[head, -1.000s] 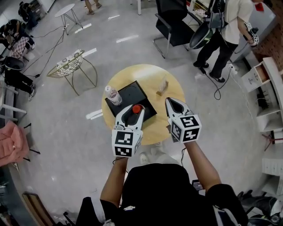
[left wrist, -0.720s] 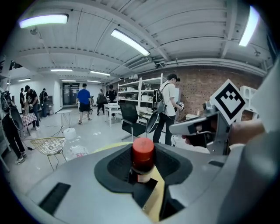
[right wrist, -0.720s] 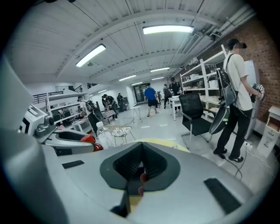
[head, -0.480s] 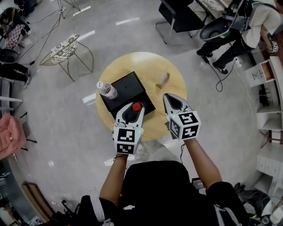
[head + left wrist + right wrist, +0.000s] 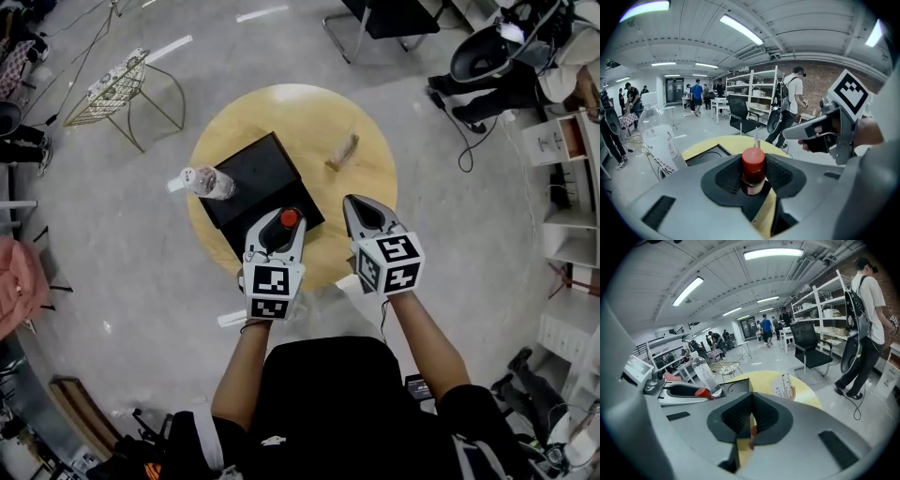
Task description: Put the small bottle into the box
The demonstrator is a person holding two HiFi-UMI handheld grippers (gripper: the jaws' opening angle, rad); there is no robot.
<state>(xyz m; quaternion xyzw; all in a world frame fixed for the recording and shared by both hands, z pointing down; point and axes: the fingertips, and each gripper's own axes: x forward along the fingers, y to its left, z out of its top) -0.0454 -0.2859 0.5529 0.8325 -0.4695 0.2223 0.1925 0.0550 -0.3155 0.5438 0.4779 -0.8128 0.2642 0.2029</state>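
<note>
The left tongs (image 5: pixel 278 228) pinch the small bottle (image 5: pixel 753 169) below its red cap, over the box's (image 5: pixel 246 169) near corner. The right tongs (image 5: pixel 366 214) are pressed together, empty, above the bench (image 5: pixel 356 178). This looks like the carry step; next, centre over the box, lower, release.

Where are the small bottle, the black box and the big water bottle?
small bottle (image 5: pixel 753 161), left gripper view, on its red cap.
black box (image 5: pixel 261 176), head view, on its top face.
big water bottle (image 5: pixel 212 183), head view, on its clear body.
</note>
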